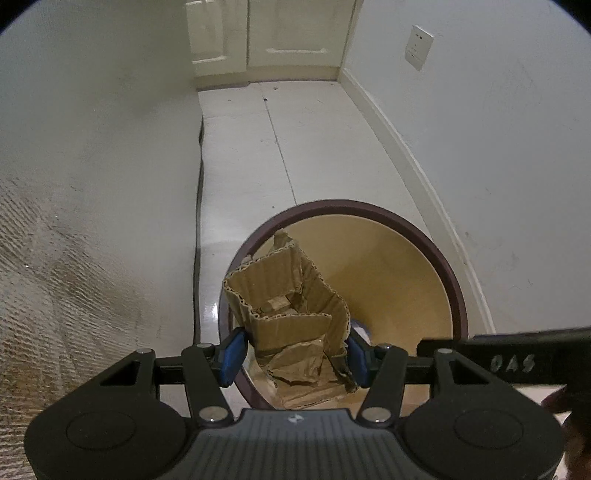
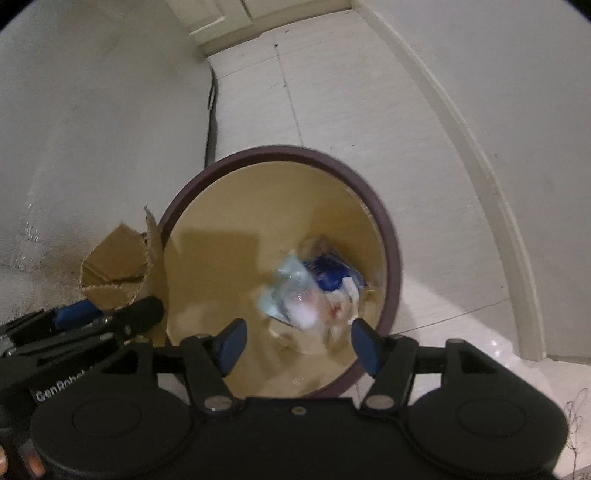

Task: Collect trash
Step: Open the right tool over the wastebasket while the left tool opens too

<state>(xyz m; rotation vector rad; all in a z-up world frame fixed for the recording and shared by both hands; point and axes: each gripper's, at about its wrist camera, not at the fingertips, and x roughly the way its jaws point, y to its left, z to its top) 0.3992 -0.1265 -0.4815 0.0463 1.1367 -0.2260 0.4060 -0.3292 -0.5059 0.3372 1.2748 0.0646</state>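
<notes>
A round trash bin with a dark purple rim and tan inside stands on the floor; its rim also shows in the right wrist view. My left gripper is shut on a crumpled piece of brown corrugated cardboard and holds it over the bin's left rim. The cardboard and the left gripper show at the left in the right wrist view. My right gripper is open over the bin, and a blurred clear plastic wrapper with blue print is below it inside the bin.
A pale sofa or mattress side runs along the left. A white wall with a baseboard runs on the right, with a wall socket. White cabinet doors stand at the far end of the tiled floor.
</notes>
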